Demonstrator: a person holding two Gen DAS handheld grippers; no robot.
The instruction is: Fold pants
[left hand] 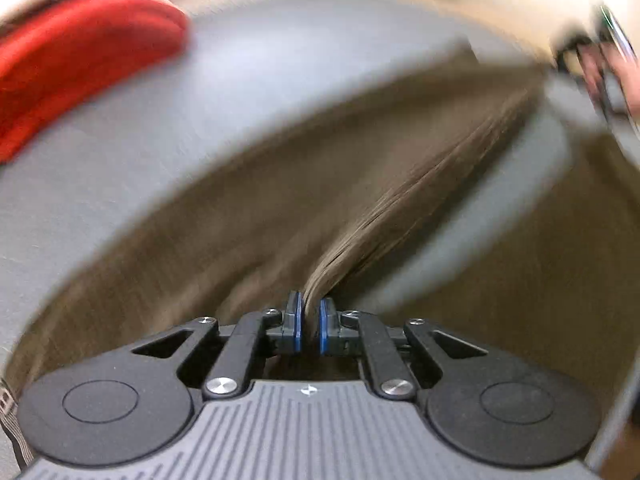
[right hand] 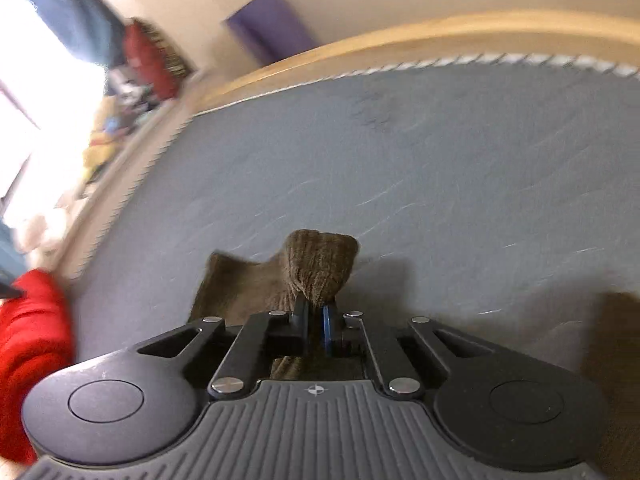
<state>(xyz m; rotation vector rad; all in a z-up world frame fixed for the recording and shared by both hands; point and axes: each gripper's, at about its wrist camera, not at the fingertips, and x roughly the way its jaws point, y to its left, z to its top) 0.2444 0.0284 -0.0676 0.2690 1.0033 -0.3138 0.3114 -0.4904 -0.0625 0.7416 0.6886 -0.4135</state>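
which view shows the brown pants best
The left wrist view: the brown pants stretch, blurred, from the left gripper across the grey bed. The right wrist view shows only a bunched corner pinched in the right gripper.

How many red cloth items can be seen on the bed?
1. The red cloth lies at the bed's left side, beyond the brown pants. More may be hidden outside the views.
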